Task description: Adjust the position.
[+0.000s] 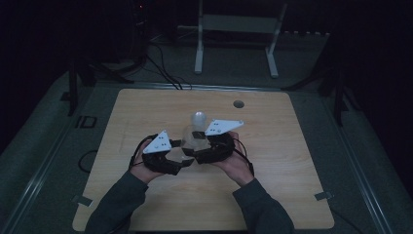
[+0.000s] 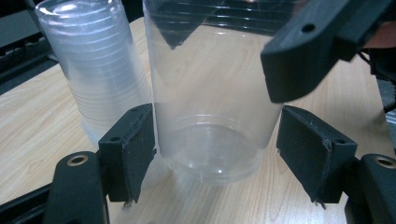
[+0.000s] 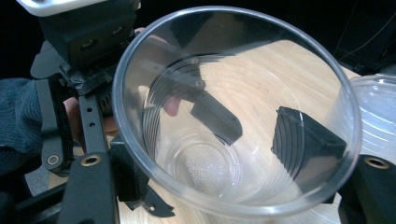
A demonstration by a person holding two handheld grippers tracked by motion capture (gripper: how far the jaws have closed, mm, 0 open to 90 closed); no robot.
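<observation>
A clear plastic cup [image 1: 191, 136] is held upright just above the wooden table [image 1: 272, 195], between my two grippers. My right gripper [image 1: 203, 142] is shut on it near the rim; in the right gripper view the cup [image 3: 233, 112] sits between the jaws of that gripper [image 3: 217, 163]. My left gripper [image 2: 212, 149] brackets the cup's base [image 2: 210, 158]. Its left pad touches the wall and its right pad stands a sliver off. One of the right gripper's fingers [image 2: 317, 46] lies against the cup's upper wall. A stack of clear cups [image 2: 93, 70] stands just behind.
The stack of cups [image 1: 198, 118] stands near the table's middle, close to both grippers. A round cable hole [image 1: 238, 104] is at the back of the table. Beyond the table stand a white frame [image 1: 238, 29] and floor cables [image 1: 160, 68].
</observation>
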